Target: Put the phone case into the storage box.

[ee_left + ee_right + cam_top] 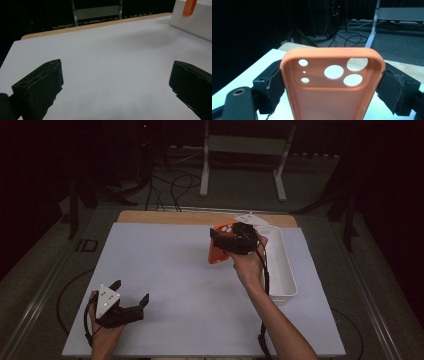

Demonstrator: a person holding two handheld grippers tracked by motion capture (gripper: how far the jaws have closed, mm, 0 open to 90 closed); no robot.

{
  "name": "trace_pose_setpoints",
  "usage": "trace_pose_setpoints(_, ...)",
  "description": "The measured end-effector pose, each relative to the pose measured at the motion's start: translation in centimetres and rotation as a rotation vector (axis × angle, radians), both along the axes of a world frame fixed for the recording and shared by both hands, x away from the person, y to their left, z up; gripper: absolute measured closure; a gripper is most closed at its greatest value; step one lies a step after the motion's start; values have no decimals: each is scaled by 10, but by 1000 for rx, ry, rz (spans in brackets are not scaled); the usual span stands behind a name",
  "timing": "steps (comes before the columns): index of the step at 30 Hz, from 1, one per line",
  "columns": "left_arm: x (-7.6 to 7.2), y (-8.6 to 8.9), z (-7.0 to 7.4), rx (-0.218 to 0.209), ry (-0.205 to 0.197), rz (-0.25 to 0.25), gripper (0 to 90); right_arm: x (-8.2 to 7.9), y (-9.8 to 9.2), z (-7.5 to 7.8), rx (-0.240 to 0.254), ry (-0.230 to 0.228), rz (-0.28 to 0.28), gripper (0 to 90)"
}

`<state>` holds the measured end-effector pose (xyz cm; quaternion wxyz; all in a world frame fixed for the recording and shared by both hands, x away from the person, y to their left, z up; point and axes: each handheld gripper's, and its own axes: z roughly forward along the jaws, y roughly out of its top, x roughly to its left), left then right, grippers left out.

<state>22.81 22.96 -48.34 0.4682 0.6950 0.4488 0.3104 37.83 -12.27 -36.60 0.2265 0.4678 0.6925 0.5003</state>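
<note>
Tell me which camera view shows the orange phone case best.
The right gripper view: the orange phone case is close, clamped between the jaws, its camera holes clear. The high view shows it small, partly behind the right gripper. The left gripper view shows an orange corner.

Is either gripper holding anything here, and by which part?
The right gripper holds an orange phone case, its jaws pressed on the two long side edges near the camera cutouts. The left gripper is open and holds nothing.
</note>
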Motion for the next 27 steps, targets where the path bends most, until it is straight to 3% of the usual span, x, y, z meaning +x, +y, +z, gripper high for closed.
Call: trace_pose_setpoints(27, 0, 1, -4, 19, 11, 11, 1, 24, -8, 1, 1, 6, -53, 163)
